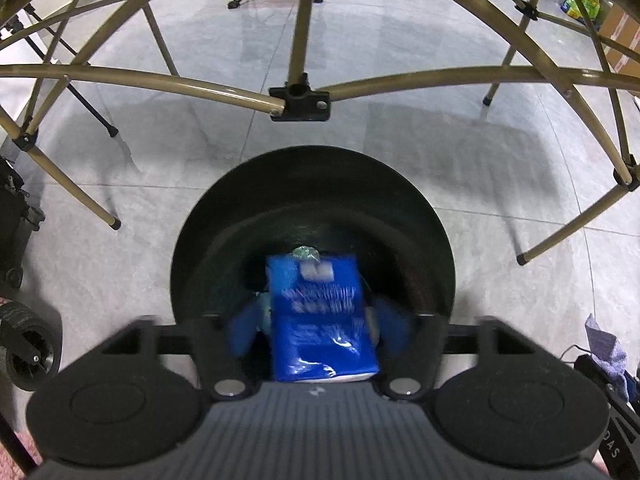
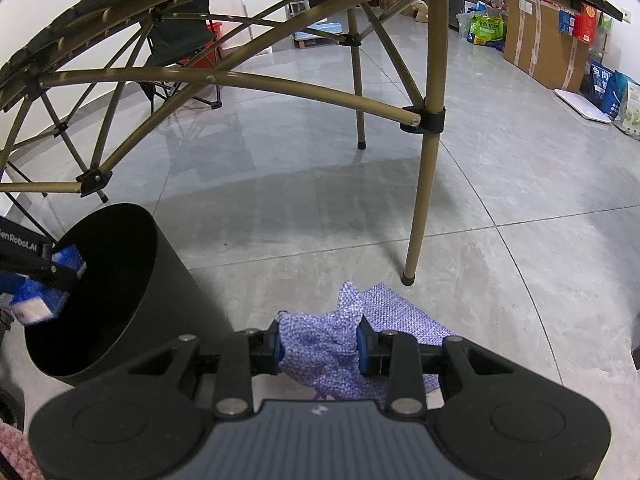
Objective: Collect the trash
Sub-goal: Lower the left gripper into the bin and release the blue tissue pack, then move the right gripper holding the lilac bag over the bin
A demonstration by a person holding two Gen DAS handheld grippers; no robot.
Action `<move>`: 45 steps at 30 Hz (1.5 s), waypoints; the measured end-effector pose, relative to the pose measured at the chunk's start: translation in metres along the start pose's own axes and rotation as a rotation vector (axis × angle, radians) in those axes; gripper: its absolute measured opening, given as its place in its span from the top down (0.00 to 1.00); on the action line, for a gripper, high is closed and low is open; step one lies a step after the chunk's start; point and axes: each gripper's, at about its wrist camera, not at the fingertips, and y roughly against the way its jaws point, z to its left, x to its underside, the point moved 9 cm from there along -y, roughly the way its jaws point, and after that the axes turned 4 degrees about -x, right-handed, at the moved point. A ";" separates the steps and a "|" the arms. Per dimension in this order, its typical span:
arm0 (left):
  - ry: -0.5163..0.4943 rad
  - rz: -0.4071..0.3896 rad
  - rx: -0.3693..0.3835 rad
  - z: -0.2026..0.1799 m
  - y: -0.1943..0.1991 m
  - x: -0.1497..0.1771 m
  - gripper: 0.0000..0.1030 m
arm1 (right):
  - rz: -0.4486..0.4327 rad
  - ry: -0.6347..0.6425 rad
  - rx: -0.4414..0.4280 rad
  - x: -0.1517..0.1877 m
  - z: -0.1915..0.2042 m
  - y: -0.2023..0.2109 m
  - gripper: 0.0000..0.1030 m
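A blue tissue pack (image 1: 322, 316) sits between the fingers of my left gripper (image 1: 320, 320), right over the mouth of a black round trash bin (image 1: 200, 248). The fingers are blurred and look spread a little off the pack's sides. In the right wrist view the left gripper (image 2: 48, 276) and the pack (image 2: 36, 300) hang over the bin's (image 2: 168, 280) rim. My right gripper (image 2: 320, 344) is shut on a purple woven cloth (image 2: 320, 344) that trails onto the floor.
A folding table's tan metal legs and braces (image 1: 298, 92) span the floor beyond the bin; one leg (image 2: 420, 208) stands just past the cloth. A wheeled cart (image 1: 28, 352) is at left. Cardboard boxes and bags (image 2: 540, 48) line the far right wall.
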 end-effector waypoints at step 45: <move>0.043 -0.158 0.000 0.069 0.051 0.010 0.00 | -0.074 0.117 -0.057 -0.010 0.060 0.038 0.70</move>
